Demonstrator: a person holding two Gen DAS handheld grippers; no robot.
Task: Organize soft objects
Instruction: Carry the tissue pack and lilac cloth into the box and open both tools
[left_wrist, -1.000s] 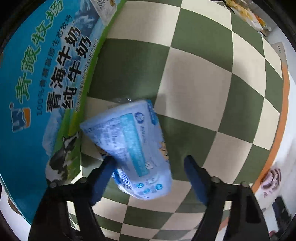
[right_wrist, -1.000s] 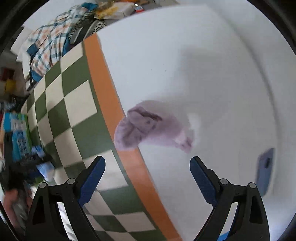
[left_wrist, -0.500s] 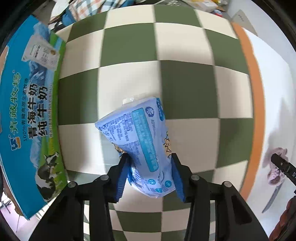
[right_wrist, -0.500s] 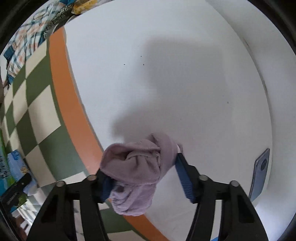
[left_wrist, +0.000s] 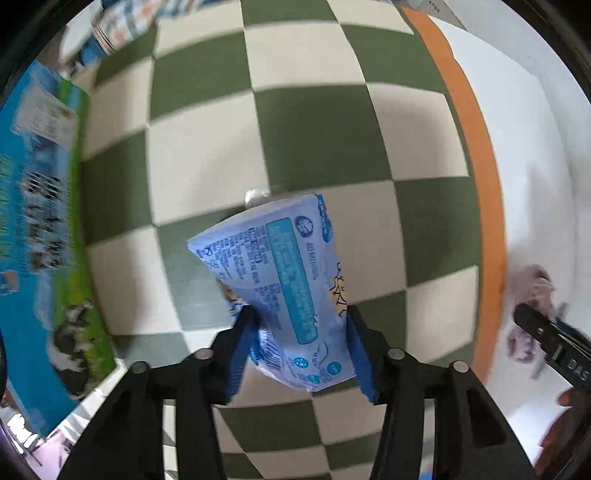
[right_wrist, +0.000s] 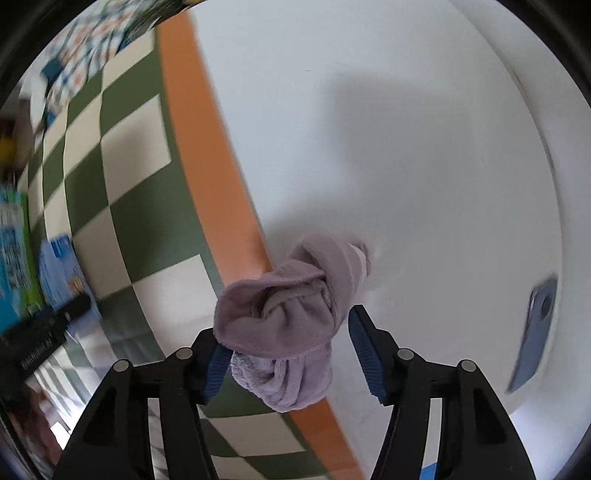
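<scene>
1. Left wrist view: the left gripper is clamped on a light blue soft pouch, its blue pads pressing the pouch's lower sides. The pouch sticks forward and up from the jaws, its white cap end farthest from the camera, above a green-and-cream checkered mat.
2. Same view: a blue milk carton box with a cow print lies along the mat's left edge. An orange border separates the mat from a white tabletop on the right, where the right gripper holds a purple cloth.
3. Right wrist view: the right gripper is closed around the crumpled purple cloth, which bulges between and over the pads, above the orange border and the white tabletop.
4. Same view: a blue-grey phone lies on the tabletop at right. At far left the blue pouch shows beside the carton box. A plaid cloth lies at the mat's far end.
</scene>
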